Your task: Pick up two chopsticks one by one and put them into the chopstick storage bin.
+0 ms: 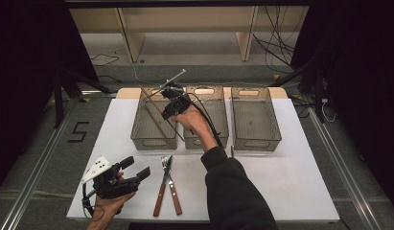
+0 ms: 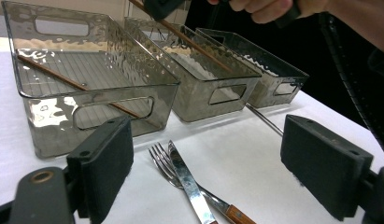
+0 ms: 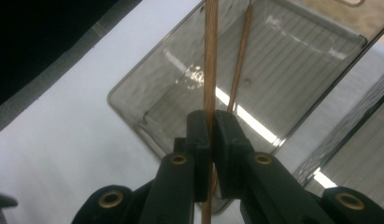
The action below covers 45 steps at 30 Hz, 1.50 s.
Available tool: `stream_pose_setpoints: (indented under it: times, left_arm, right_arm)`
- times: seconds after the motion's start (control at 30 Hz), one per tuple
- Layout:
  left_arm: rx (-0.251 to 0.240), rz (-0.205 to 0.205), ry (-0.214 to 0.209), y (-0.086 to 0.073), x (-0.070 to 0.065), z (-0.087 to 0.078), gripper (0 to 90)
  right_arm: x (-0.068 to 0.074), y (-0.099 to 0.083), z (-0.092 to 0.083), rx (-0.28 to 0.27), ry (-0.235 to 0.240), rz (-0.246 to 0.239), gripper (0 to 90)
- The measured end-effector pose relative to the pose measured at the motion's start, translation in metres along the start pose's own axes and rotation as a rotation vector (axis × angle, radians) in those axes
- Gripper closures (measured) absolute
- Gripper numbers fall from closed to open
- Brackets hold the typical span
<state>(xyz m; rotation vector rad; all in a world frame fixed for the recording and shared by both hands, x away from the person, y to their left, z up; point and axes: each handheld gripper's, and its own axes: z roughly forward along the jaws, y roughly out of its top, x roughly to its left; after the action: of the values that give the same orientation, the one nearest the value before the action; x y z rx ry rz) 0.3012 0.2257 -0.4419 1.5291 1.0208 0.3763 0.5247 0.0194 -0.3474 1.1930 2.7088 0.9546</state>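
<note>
My right gripper (image 1: 168, 110) hangs over the gap between the left bin (image 1: 154, 143) and the middle bin (image 1: 206, 142). Its jaws are shut on a wooden chopstick (image 3: 210, 56), which slants across the bins in the left gripper view (image 2: 194, 44). A second wooden chopstick (image 3: 241, 56) lies inside the left bin (image 2: 73, 81). My left gripper (image 1: 137, 166) rests near the table's front left corner, jaws open and bare (image 2: 206, 172). A fork (image 2: 164, 161) and a knife (image 2: 185, 175) with wooden handles lie just ahead of it.
A third clear bin (image 1: 256, 143) stands at the right of the row. A thin metal rod (image 2: 264, 119) lies on the white table (image 1: 281, 182) in front of the bins. The right forearm reaches over the table's middle. Cables and shelf legs sit behind the table.
</note>
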Motion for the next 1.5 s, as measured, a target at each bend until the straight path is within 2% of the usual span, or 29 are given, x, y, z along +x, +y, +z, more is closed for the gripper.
stream_pose_setpoints:
  times: [0.23,0.5,0.83,1.33,1.4,1.47,1.5]
  left_arm:
    - [0.003,0.000,-0.001,0.000,0.001,-0.001,16.6]
    - [0.007,0.002,-0.004,0.001,0.000,0.000,16.6]
    - [0.003,-0.001,-0.008,0.001,0.001,-0.001,16.6]
    - [0.002,-0.005,-0.011,0.001,0.002,-0.002,16.6]
    - [0.002,-0.005,-0.011,0.001,0.002,-0.002,16.5]
    - [0.003,-0.004,-0.011,0.001,0.002,-0.002,16.6]
    - [0.002,-0.004,-0.011,0.001,0.002,-0.002,16.6]
  right_arm:
    - [-0.005,0.012,0.012,-0.024,0.000,0.049,85.8]
    - [-0.008,0.021,0.024,-0.049,-0.018,0.081,85.8]
    - [-0.011,0.027,0.039,-0.038,-0.032,0.096,85.7]
    - [-0.017,0.025,0.058,-0.028,-0.044,0.140,85.4]
    - [-0.017,0.023,0.061,-0.016,-0.035,0.144,84.4]
    - [-0.017,0.022,0.062,-0.021,-0.056,0.150,75.3]
    - [-0.017,0.022,0.061,-0.020,-0.046,0.161,70.0]
